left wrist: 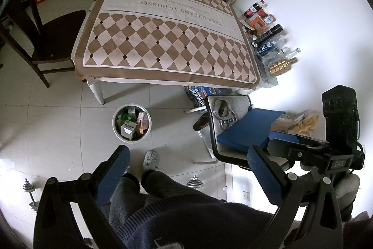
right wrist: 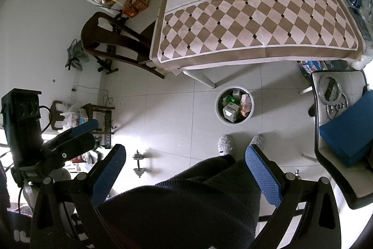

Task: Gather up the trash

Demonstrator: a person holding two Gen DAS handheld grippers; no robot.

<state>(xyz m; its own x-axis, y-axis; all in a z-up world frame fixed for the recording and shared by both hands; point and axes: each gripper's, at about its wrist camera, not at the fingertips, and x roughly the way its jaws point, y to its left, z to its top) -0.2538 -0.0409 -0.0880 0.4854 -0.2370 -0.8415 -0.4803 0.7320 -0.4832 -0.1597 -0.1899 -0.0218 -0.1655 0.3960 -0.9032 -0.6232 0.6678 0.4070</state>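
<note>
A round white trash bin [left wrist: 132, 123] stands on the tiled floor in front of the table; it holds several cartons and wrappers. It also shows in the right wrist view [right wrist: 233, 105]. My left gripper [left wrist: 188, 155] is open and empty, held high above the floor over the person's legs. My right gripper [right wrist: 186, 153] is open and empty, also high above the legs and the bin. Each gripper shows in the other's view: the right one [left wrist: 303, 144] and the left one [right wrist: 77, 132]. The table's checkered cloth [left wrist: 167, 32] is bare.
Bottles and boxes [left wrist: 265, 29] crowd the table's right edge by the wall. A dark wooden chair [left wrist: 53, 39] stands left of the table. A white chair [left wrist: 235, 132] with a blue cushion and metal rings stands on the right. Dumbbells [right wrist: 139, 163] lie on the floor.
</note>
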